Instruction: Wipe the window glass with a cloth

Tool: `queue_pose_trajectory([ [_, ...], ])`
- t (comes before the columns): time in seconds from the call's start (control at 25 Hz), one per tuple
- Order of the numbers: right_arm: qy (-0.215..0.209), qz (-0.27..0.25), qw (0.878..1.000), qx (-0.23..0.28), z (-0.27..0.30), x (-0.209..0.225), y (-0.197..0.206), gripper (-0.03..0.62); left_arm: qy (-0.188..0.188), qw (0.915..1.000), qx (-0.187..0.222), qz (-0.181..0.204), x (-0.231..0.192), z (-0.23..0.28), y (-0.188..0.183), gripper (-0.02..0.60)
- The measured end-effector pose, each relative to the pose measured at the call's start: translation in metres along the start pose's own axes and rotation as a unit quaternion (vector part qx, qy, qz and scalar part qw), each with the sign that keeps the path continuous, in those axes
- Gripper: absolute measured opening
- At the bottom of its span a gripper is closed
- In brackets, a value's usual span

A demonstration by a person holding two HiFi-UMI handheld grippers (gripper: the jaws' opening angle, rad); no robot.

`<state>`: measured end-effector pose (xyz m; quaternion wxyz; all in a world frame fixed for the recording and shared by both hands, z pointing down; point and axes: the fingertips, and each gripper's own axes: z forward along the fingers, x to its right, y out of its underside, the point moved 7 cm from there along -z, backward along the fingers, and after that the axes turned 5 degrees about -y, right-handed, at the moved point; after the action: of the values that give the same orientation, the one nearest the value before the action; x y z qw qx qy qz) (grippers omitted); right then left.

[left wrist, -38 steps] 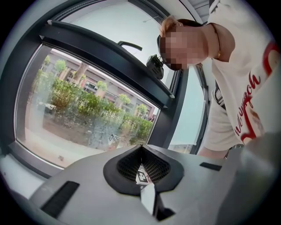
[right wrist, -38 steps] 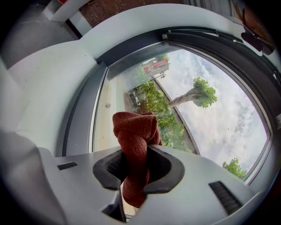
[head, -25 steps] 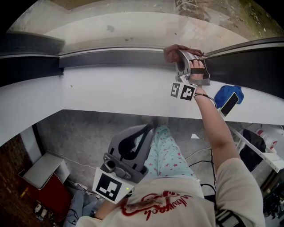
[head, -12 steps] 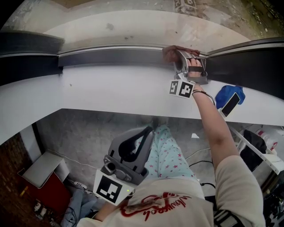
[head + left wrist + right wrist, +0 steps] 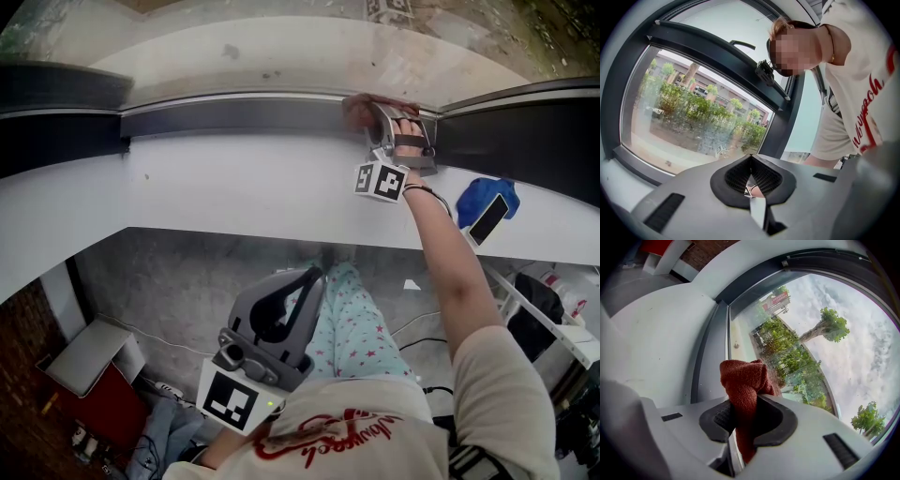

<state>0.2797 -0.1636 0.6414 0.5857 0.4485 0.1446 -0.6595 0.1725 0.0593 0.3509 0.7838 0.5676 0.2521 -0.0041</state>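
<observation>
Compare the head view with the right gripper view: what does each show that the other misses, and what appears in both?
Only the head view: the left hand-held gripper held low, the person's arm reaching to the window, and a blue thing on the sill. Only the right gripper view: trees and sky beyond the glass, and, close up, the jaws shut on the cloth. Both: the right hand-held gripper, cloth, glass, dark frame and sill.
</observation>
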Motion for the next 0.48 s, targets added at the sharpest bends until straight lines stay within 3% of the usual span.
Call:
queue_pose_trajectory([
  [0.48, -0.038, 0.008, 0.999, -0.021, 0.014, -0.014, 0.010, 0.081, 0.000, 1.0000, -0.004, -0.001, -0.001, 0.002, 0.004, 0.021],
])
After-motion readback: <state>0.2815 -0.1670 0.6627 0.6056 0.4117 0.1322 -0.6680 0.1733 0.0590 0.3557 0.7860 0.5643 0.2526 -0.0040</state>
